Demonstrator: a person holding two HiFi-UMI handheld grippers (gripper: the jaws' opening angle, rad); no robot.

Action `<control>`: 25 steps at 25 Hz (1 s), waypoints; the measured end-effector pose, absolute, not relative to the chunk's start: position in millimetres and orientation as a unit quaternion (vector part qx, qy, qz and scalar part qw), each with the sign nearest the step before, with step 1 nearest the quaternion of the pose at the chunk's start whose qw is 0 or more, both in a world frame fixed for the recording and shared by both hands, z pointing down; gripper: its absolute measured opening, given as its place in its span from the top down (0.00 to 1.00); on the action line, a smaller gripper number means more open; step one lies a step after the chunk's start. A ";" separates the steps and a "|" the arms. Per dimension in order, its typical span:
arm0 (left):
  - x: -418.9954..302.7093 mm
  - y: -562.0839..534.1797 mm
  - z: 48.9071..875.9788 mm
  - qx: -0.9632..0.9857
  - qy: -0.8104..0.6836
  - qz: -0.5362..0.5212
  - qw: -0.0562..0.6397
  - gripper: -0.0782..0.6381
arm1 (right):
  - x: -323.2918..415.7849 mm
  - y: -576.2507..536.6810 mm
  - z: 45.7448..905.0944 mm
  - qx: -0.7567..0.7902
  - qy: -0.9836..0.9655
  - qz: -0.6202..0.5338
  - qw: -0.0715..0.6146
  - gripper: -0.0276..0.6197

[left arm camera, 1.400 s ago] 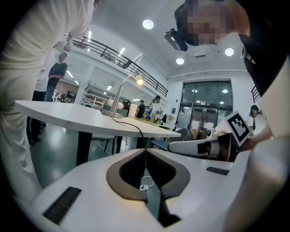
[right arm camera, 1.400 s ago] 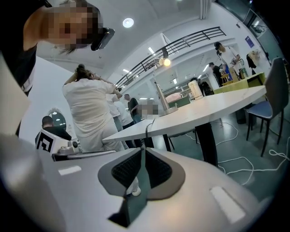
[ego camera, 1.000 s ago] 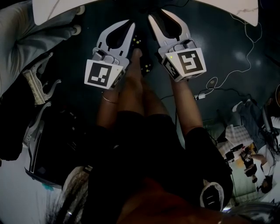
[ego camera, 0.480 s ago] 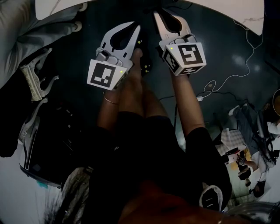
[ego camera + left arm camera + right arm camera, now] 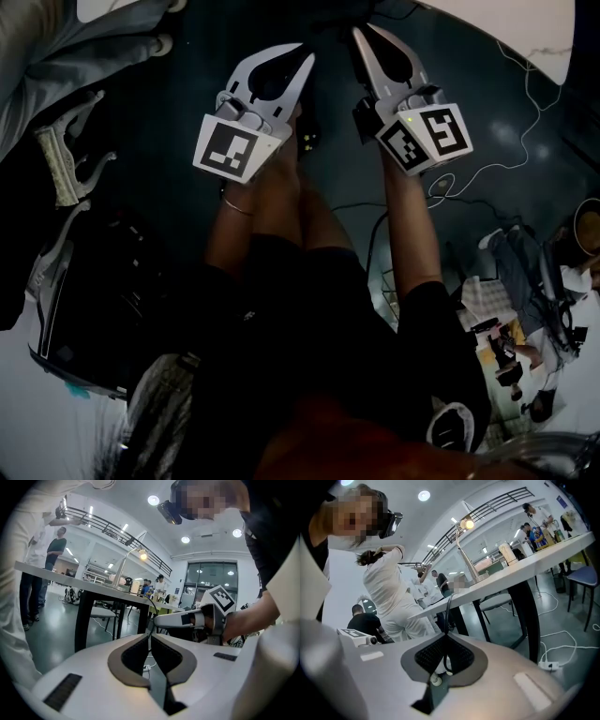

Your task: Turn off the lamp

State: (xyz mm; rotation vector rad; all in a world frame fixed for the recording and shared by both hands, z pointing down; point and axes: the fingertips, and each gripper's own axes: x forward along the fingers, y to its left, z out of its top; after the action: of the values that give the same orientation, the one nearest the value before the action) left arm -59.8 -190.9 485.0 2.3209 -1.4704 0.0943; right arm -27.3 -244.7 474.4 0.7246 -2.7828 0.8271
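Step in hand is judged to be the hunt for the switch. The slim silver desk lamp (image 5: pixel 464 525) is lit and stands on the far white tabletop with dark legs (image 5: pixel 543 550), well above both tools. The right hand-held gripper (image 5: pixel 445 638) has just been closing and its jaws now stand together. A thin dark cord (image 5: pixel 449 609) drops from the tabletop edge straight into the meeting point of its tips and shows again in the opening behind them, so it appears nipped between the pads. The left hand-held gripper (image 5: pixel 150 635) is fully closed with nothing between its jaws; the same cord hangs just beyond its tips, and the nose of the right tool lies near it on the right. In the head view both tools are held side by side over the dark floor (image 5: pixel 169 169). No switch can be made out on the cord or at the lamp's base. Next move, as judged: follow the cord to an in-line switch, or raise a closed tip to the lamp's base, and press. Risk noted: a pull on the cord could drag the lamp toward the tabletop edge.
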 end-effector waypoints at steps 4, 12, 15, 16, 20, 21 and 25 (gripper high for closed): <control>-52.7 -190.5 489.0 0.834 -0.515 0.041 0.194 0.88 | -19.8 -243.5 460.3 0.230 -0.926 0.296 0.053 0.94; -28.7 -189.5 488.4 0.846 -0.497 0.062 0.180 0.88 | 0.4 -237.8 409.1 0.198 -0.913 0.357 -0.026 0.94; -27.1 -194.2 494.3 0.848 -0.495 0.067 0.176 0.88 | -2.9 -238.8 399.3 0.187 -0.909 0.371 -0.040 0.94; -25.0 -196.7 496.0 0.849 -0.494 0.070 0.172 0.88 | -3.0 -239.2 397.1 0.184 -0.907 0.376 -0.044 0.94; -14.2 -207.5 497.7 0.856 -0.486 0.075 0.161 0.77 | -3.1 -238.3 391.5 0.177 -0.902 0.390 -0.056 0.94; -11.2 -210.0 498.1 0.859 -0.482 0.077 0.158 0.77 | -3.3 -238.1 391.0 0.177 -0.901 0.391 -0.057 0.94; -1.4 -219.3 502.6 0.867 -0.470 0.086 0.144 0.77 | -3.7 -238.2 391.2 0.172 -0.899 0.399 -0.060 0.94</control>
State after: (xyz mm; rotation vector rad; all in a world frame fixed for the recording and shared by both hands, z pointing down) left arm -1.4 -219.3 502.6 2.4988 -1.3549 0.2489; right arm -3.7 -238.2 391.2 0.5633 -2.9362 1.3032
